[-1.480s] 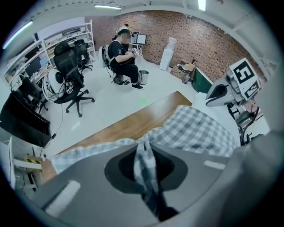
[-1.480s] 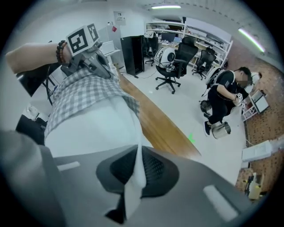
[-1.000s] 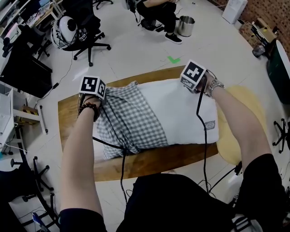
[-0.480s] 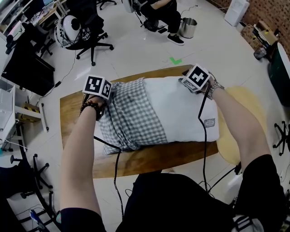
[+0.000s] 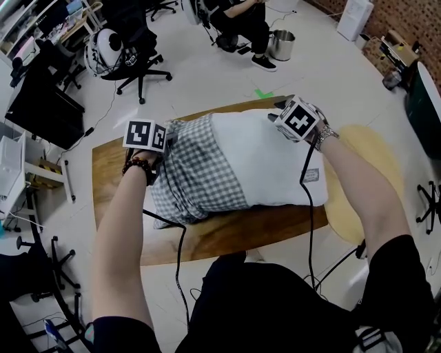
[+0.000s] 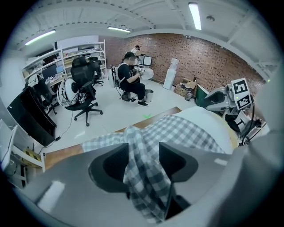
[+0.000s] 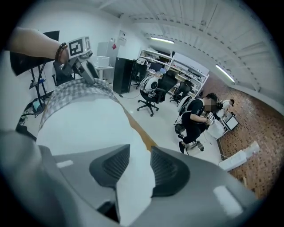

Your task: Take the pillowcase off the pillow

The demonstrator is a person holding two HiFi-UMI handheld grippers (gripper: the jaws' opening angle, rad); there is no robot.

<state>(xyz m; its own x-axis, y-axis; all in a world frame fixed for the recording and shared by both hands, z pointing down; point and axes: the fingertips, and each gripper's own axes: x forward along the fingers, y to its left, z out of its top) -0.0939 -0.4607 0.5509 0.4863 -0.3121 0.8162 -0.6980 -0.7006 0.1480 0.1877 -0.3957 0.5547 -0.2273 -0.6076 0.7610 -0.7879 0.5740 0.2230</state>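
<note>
A white pillow (image 5: 265, 162) lies on the wooden table (image 5: 227, 234), its left half still in the grey checked pillowcase (image 5: 196, 172). My left gripper (image 5: 171, 127) is at the case's far left corner. In the left gripper view its jaws (image 6: 144, 162) have just been opening, and a fold of checked cloth (image 6: 142, 150) hangs loosely between them. My right gripper (image 5: 277, 112) is at the pillow's far right corner. Its jaws (image 7: 140, 166) have also just been opening, with the white pillow corner (image 7: 135, 177) still between the pads.
Black cables run from both grippers over the table's near edge. A pale yellow round top (image 5: 365, 158) adjoins the table on the right. Beyond the table are office chairs (image 5: 131, 55), a seated person (image 5: 238, 21), a metal bin (image 5: 281, 43) and a dark monitor (image 5: 34, 96).
Both hands have lifted a little. The left hand has moved right toward the pillow. The pillow and case have shifted toward the table's far side, and the checked cloth has bunched up more.
</note>
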